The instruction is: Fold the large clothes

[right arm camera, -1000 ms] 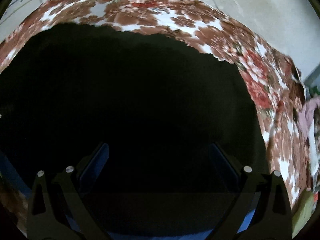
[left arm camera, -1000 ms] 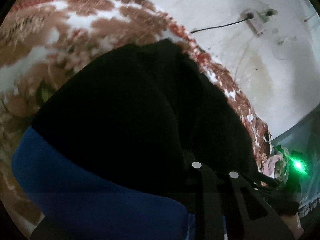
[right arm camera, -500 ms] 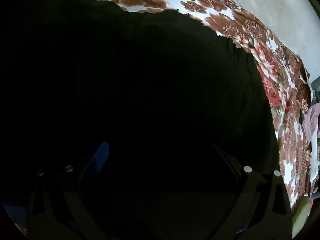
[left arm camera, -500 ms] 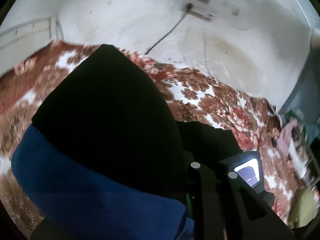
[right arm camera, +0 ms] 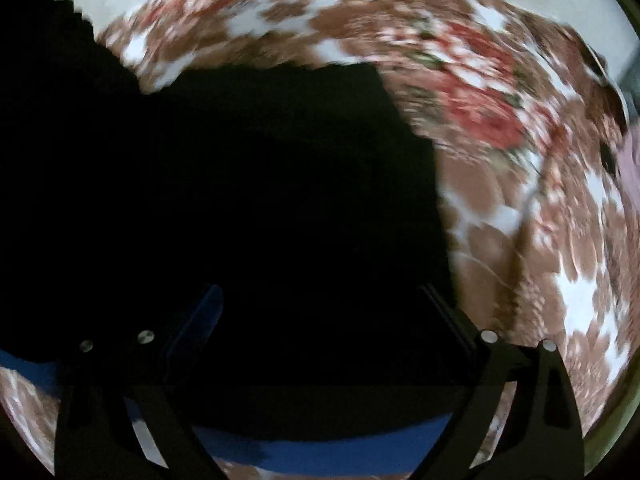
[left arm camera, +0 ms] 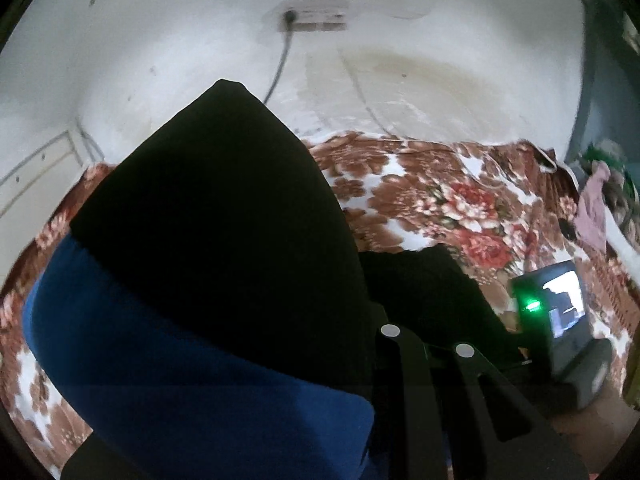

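Left wrist view shows one black garment (left arm camera: pixel 224 240) with a blue band (left arm camera: pixel 180 380) along its hem, lifted up in front of the lens so that its peak rises against the white wall (left arm camera: pixel 440 60). The left gripper (left arm camera: pixel 384 344) has only one black finger plainly visible, pressed against the cloth; the other is hidden behind it, so whether the jaws are together or apart cannot be told. More of the black cloth lies lower, on the floral blanket (left arm camera: pixel 440 196) covering the bed. One small device with a lit screen and a green light (left arm camera: pixel 560 312) shows near the blanket's right edge. A wall socket with a cable (left arm camera: pixel 308 20) hangs above. Some pink cloth (left arm camera: pixel 592 208) lies past the blanket's far right corner.

Right wrist view, blurred, shows the right gripper (right arm camera: pixel 320 312) with both fingers spread wide apart over the black garment (right arm camera: pixel 240 200), which is spread on the floral blanket (right arm camera: pixel 500 140); nothing sits between the fingers. No containers show in either view.
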